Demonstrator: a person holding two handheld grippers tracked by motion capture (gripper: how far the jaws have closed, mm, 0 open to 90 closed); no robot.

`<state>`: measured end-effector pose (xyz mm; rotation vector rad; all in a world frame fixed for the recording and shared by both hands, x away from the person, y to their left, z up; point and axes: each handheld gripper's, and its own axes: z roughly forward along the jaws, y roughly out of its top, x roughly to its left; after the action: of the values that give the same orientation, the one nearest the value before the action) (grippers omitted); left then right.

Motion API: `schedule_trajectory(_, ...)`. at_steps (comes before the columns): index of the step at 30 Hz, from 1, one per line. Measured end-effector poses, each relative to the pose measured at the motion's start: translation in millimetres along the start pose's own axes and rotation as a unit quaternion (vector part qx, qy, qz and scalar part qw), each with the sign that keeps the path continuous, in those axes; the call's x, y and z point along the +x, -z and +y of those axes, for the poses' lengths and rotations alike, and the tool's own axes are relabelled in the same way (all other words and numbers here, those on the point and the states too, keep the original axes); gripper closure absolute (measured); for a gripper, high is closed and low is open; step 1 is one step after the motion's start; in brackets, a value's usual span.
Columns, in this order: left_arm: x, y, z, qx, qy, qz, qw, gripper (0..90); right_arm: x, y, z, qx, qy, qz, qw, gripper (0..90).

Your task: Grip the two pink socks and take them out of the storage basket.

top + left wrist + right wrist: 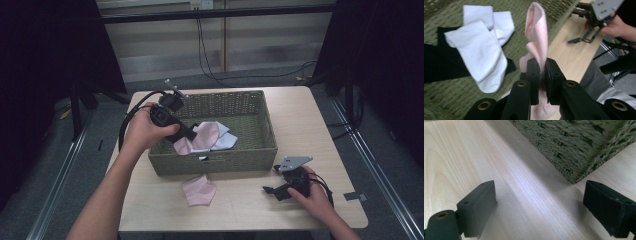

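- The right hand-held gripper [272, 190] rested on the desk [320, 130] near its front right edge, jaws spread wide, bare wood between them and the basket's corner.
- A second pink sock [199, 190] lay on the desk just before the basket [260, 120].
- The left hand-held gripper [542, 72] held a pink sock [537, 32] pinched over the basket's front wall; white socks [481, 47] lay inside.

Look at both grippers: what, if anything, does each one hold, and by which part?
The left gripper has its jaws shut on a pink sock, pinching a fold near its middle over the basket. The right gripper holds nothing, jaws open.
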<state>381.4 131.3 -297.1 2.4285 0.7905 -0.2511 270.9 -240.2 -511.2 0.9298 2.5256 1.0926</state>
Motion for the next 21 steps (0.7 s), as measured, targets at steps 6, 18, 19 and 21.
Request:
schedule_trajectory(6, -23.7, -5.8, -16.4, -0.012, -0.027, -0.022, 0.9993, 79.1, 0.0, 0.1, 0.0, 0.0, 0.0, -0.001, 1.0, 10.6)
schedule_trajectory(18, -12.5, -30.8, -78.6, -0.058, -0.036, 0.047, 0.9965, 40.4, 0.2, 0.1, -0.1, 0.0, 0.001, -0.001, 1.0, 10.6)
schedule_trajectory(19, -12.5, -30.8, -78.6, -0.058, -0.036, 0.047, 0.9965, 40.0, 0.2, 0.2, 0.0, 0.0, 0.0, -0.001, 1.0, 10.6)
schedule_trajectory(21, -8.6, -38.6, -95.6, -0.062, -0.035, 0.066, 0.9953, 40.0, 0.2, 0.2, -0.1, 0.0, 0.001, -0.001, 1.0, 10.6)
